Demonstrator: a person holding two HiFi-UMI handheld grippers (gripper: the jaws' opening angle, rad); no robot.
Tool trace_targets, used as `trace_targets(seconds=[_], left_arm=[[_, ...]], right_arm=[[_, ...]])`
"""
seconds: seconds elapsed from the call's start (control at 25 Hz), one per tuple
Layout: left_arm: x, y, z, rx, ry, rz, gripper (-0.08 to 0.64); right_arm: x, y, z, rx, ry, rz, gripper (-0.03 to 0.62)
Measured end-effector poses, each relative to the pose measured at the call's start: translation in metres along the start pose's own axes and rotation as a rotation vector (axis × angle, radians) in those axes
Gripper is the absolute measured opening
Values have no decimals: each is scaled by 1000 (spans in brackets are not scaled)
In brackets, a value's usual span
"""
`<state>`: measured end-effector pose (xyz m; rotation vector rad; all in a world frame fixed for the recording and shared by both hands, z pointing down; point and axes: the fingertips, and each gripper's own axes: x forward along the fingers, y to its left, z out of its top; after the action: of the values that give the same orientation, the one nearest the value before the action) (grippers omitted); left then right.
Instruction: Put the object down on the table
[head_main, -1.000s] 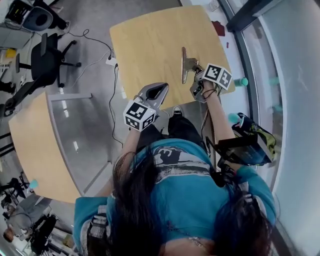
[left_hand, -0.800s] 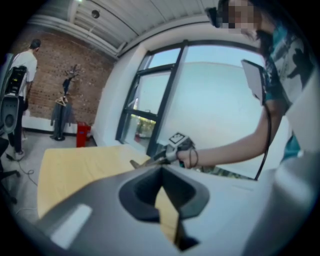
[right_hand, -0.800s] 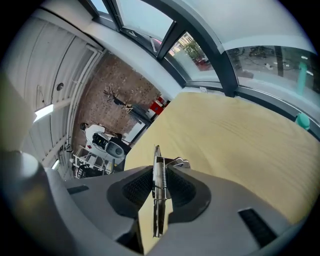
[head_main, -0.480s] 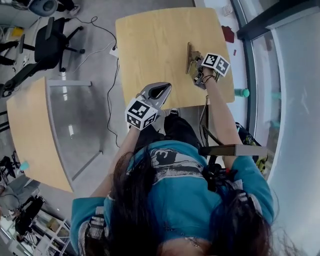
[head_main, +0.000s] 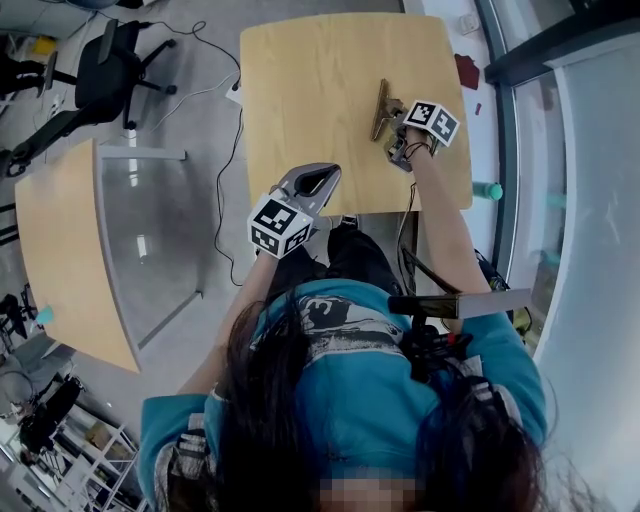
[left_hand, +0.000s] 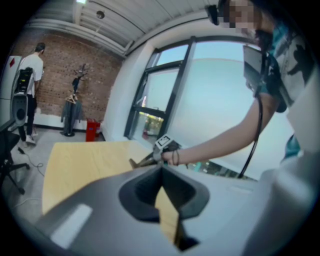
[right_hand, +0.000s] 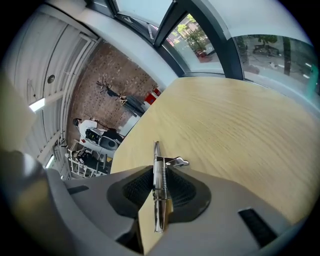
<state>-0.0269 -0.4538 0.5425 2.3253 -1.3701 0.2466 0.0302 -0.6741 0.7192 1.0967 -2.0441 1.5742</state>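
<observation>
A flat brown clipboard with a metal spring clip (head_main: 381, 108) stands on edge over the right part of the light wooden table (head_main: 300, 90). My right gripper (head_main: 394, 122) is shut on it. In the right gripper view the clip's spring and thin metal edge (right_hand: 158, 190) run straight up between the dark pads, with the tabletop (right_hand: 240, 125) close beyond. I cannot tell whether the board's lower edge touches the wood. My left gripper (head_main: 312, 182) hangs at the table's near edge with its jaws shut and nothing in them. Its own view shows the right gripper's marker cube (left_hand: 163, 144) across the table (left_hand: 80, 160).
A second wooden table (head_main: 60, 260) stands to the left, and an office chair (head_main: 100, 80) at the far left. Cables (head_main: 225, 180) trail over the floor between them. A glass wall (head_main: 590, 200) runs along the right. A person in white (right_hand: 90, 127) stands far off by the brick wall.
My right gripper has carried the clipboard down and farther out over the table. The left gripper has stayed at the near edge.
</observation>
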Motion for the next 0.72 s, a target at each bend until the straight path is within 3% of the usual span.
trace_targets(seconds=[0.32, 0.52, 0.72], left_arm=[[-5, 0, -4, 7, 5, 2, 2], [-17, 5, -4, 7, 0, 13, 2], [-27, 4, 0, 9, -17, 11, 2]], right_arm=[[2, -6, -7, 9, 12, 45, 92], [-5, 5, -13, 12, 13, 63, 134], [-32, -2, -20, 5, -63, -29, 137]])
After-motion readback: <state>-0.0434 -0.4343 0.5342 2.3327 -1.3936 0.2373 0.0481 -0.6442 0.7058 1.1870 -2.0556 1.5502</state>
